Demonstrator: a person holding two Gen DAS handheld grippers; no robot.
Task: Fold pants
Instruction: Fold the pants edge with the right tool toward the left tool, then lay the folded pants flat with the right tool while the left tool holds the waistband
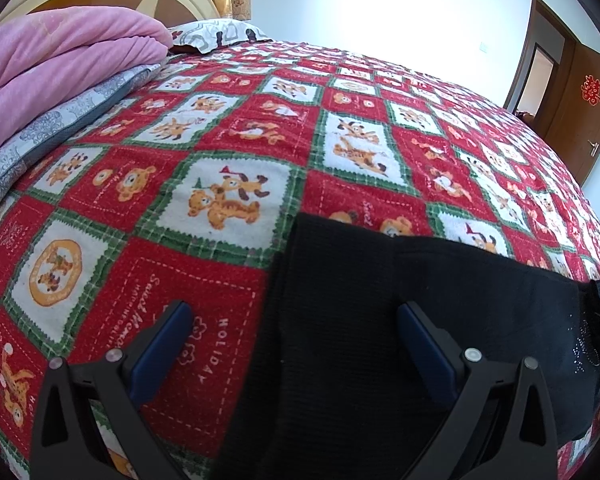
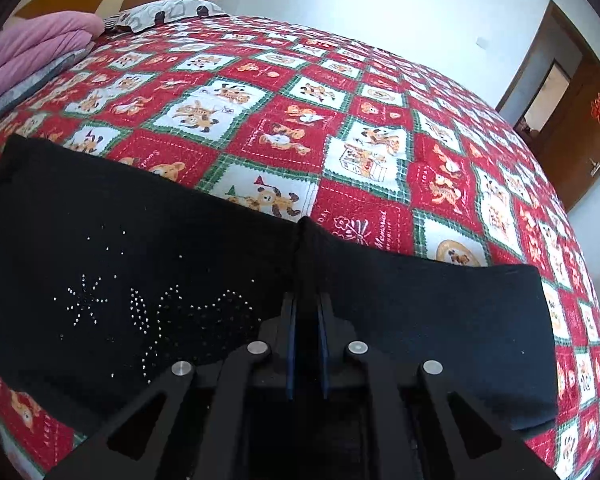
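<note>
Black pants (image 1: pixel 380 312) lie flat on the red patterned bedspread (image 1: pixel 228 128). In the left wrist view my left gripper (image 1: pixel 296 312) is open, its blue-padded fingers (image 1: pixel 164 344) spread over the pants' ribbed left end, touching nothing. In the right wrist view the pants (image 2: pixel 120 240) show a rhinestone pattern (image 2: pixel 160 312). My right gripper (image 2: pixel 306 300) is shut on a pinched ridge of the pants fabric at their far edge, and the cloth rises in a fold between the pads.
A folded pink blanket (image 1: pixel 60 52) on a grey-white quilt (image 1: pixel 40 136) lies at the bed's left, with a pillow (image 1: pixel 216 34) by the headboard. A brown door (image 1: pixel 580 112) stands at right. The bedspread (image 2: pixel 340 120) stretches beyond the pants.
</note>
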